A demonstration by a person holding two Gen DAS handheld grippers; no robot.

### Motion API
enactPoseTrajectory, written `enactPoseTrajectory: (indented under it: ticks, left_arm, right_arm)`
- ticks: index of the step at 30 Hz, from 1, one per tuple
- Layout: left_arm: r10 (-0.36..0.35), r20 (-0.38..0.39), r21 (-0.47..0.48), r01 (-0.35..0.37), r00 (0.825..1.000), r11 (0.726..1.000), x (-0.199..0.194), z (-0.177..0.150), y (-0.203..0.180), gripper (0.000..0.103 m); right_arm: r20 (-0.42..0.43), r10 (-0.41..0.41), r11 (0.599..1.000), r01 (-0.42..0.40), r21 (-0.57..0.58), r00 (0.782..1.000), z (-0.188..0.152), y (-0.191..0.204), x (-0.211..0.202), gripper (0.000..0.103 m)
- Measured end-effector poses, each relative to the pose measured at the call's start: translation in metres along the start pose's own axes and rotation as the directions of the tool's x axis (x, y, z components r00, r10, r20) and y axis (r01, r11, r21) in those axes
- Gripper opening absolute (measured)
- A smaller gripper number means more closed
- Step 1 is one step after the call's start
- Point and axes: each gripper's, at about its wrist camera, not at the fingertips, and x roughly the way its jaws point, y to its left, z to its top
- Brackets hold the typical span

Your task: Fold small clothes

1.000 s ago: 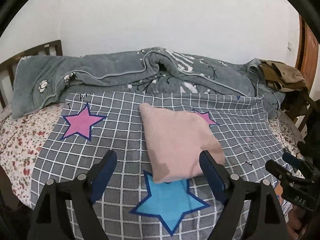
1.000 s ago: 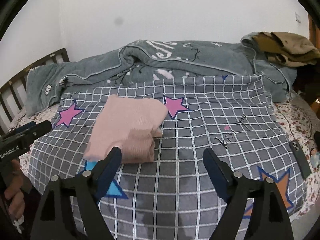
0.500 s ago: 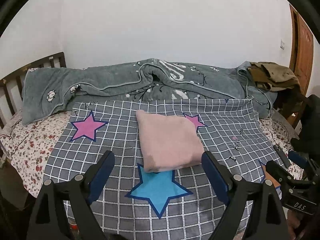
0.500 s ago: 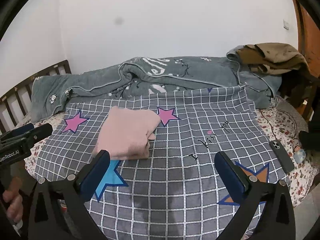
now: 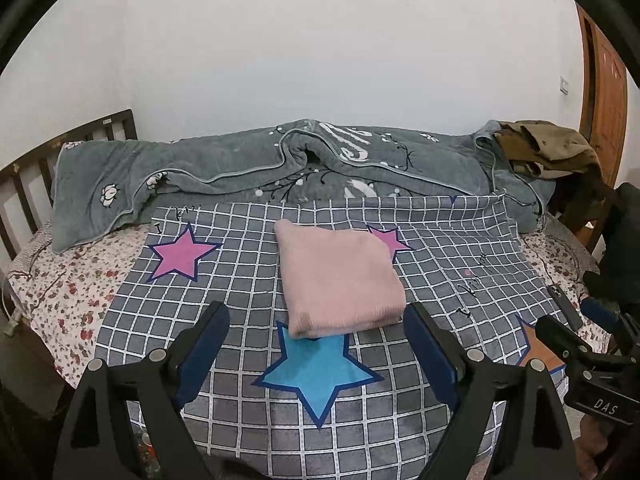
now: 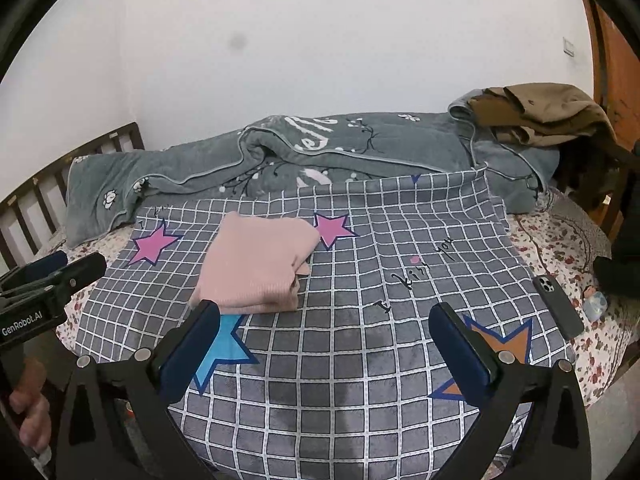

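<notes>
A pink garment (image 5: 338,280) lies folded into a neat rectangle on the grey checked star cloth (image 5: 248,264); it also shows in the right wrist view (image 6: 256,266). My left gripper (image 5: 316,316) is open and empty, held above the near side of the cloth, short of the garment. My right gripper (image 6: 326,312) is open and empty, above the cloth to the right of the garment. The right gripper also shows at the right edge of the left wrist view (image 5: 568,340). The left gripper shows at the left edge of the right wrist view (image 6: 52,276).
A rumpled grey blanket (image 5: 280,168) lies along the wall side of the bed. Brown clothes (image 6: 540,114) are piled at the back right. A dark phone (image 6: 558,306) lies on the floral sheet at the right. A wooden headboard (image 5: 24,184) stands at the left.
Both grippers have pulled back and up from the bed, so the folded garment looks farther away. The right jaws have opened wider. The garment has not moved.
</notes>
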Motion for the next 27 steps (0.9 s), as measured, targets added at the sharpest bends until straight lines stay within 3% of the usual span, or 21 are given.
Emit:
enactPoseTrajectory:
  ticks: [27]
  left_arm:
    - [0.002,-0.006,-0.002,-0.002,1.000,1.000,0.0029,0.0024,0.0012,0.088]
  right_arm:
    - [0.002,0.002,1.000,-0.002,0.008,1.000,0.0005,-0.0024,-0.0016,0.102]
